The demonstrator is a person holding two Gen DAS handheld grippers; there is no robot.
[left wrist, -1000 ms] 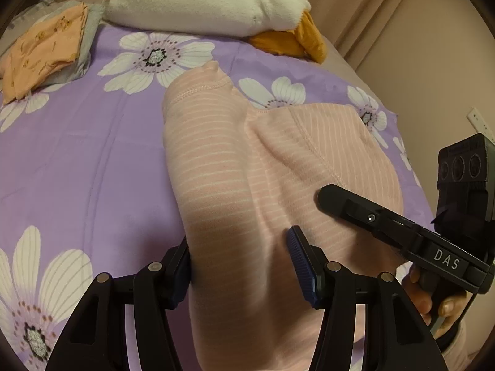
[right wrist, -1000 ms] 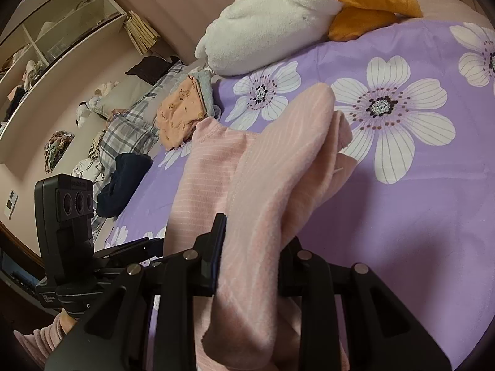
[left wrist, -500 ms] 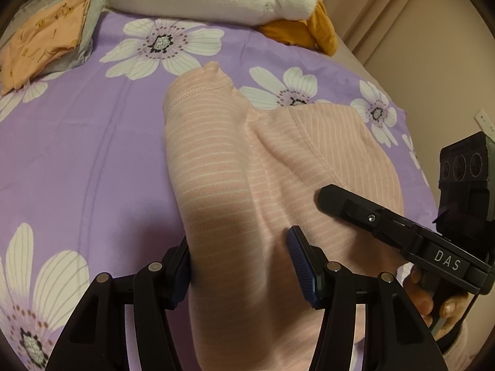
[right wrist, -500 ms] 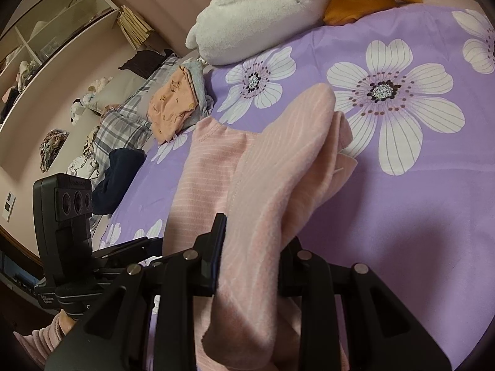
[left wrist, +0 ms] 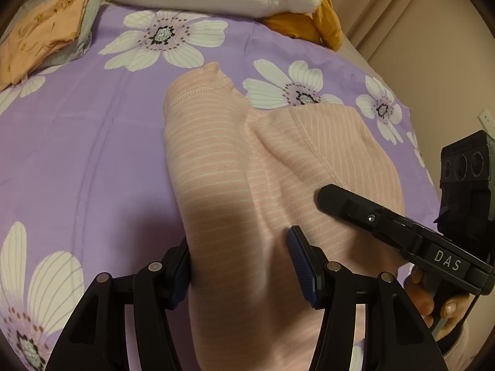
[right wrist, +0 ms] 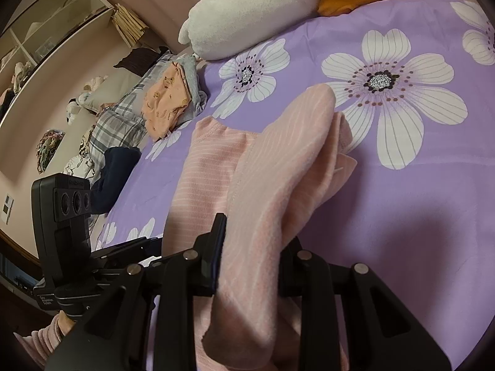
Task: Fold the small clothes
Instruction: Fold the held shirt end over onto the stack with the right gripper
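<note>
Pink striped garment (left wrist: 278, 167) lies on a purple floral bed (left wrist: 86, 142), gripped by both left tongs (left wrist: 241, 266) and right tongs (right wrist: 250, 256).

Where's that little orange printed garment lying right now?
The orange printed garment lies at the far left of the purple flowered bedspread, on a grey garment, between the white plush toy and plaid fabric.

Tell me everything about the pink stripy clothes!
The pink garment looks soft and fleecy, with thin white stripes and stitched seams. It lies partly bunched on the purple flowered bedsheet. The left gripper pinches one fold and the right gripper pinches another, lifting the near edge, while its far hem rests on the bed.
</note>
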